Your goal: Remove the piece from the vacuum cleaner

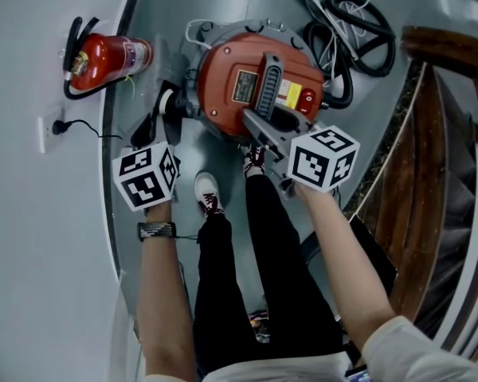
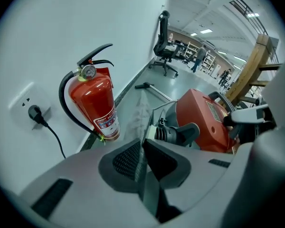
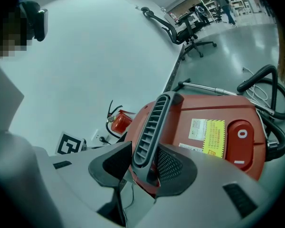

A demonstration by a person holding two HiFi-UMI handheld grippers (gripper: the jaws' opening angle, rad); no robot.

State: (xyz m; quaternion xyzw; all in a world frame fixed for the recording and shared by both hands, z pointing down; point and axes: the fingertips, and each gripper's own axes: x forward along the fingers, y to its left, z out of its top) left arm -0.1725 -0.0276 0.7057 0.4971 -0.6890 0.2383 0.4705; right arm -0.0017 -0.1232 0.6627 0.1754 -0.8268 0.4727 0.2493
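Observation:
The red vacuum cleaner (image 1: 223,78) stands on the floor by the curved wall. Its grey ribbed handle (image 1: 267,82) runs across the top. My right gripper (image 1: 263,130) is shut on the near end of that handle (image 3: 154,125), one pad on each side. A black ribbed hose connector (image 1: 179,102) sticks out of the vacuum's left side (image 2: 178,133). My left gripper (image 1: 161,118) sits just short of it, jaws almost together on a thin pale strip (image 2: 143,113) that rises from between the pads. I cannot tell what the strip is.
A red fire extinguisher (image 1: 103,58) leans at the wall left of the vacuum, beside a socket with a black plug (image 1: 56,126). A coiled black hose (image 1: 358,30) lies behind the vacuum. Wooden stairs (image 1: 438,157) rise at the right. The person's legs and shoes (image 1: 209,193) stand close in front.

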